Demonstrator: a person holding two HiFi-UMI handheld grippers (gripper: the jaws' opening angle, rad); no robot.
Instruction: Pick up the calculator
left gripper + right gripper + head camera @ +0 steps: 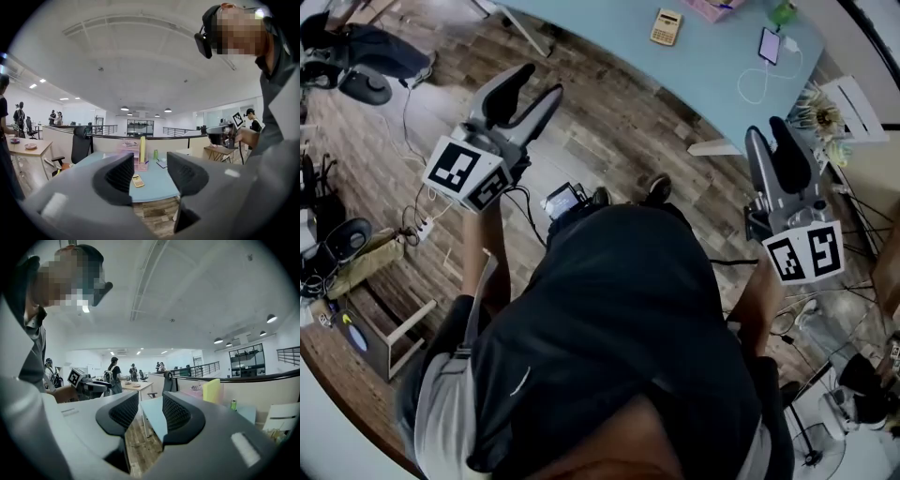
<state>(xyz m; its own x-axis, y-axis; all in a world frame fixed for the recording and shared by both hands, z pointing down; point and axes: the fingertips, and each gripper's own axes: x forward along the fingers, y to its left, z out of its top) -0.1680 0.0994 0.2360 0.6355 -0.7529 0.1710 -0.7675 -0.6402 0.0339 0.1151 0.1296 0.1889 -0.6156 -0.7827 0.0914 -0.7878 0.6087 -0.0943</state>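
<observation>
The yellow calculator (pixel 666 26) lies flat on the light blue table (pixel 712 66) at the top of the head view. Both grippers hang over the wooden floor, well short of the table. My left gripper (pixel 539 82) is open and points up-right towards the table. In the left gripper view the calculator (pixel 138 181) shows far off between the empty jaws of the left gripper (pixel 151 173). My right gripper (pixel 766 131) points at the table's near edge. In its own view the right gripper (pixel 151 413) stands open with nothing between the jaws.
On the table sit a phone (pixel 770 45) with a white cable, a pink organizer (pixel 132 152), a yellow folder (pixel 142 149) and a green can (pixel 156 154). A black office chair (pixel 80 145) stands left of the table. Cables and bags lie on the floor at left. People stand far behind.
</observation>
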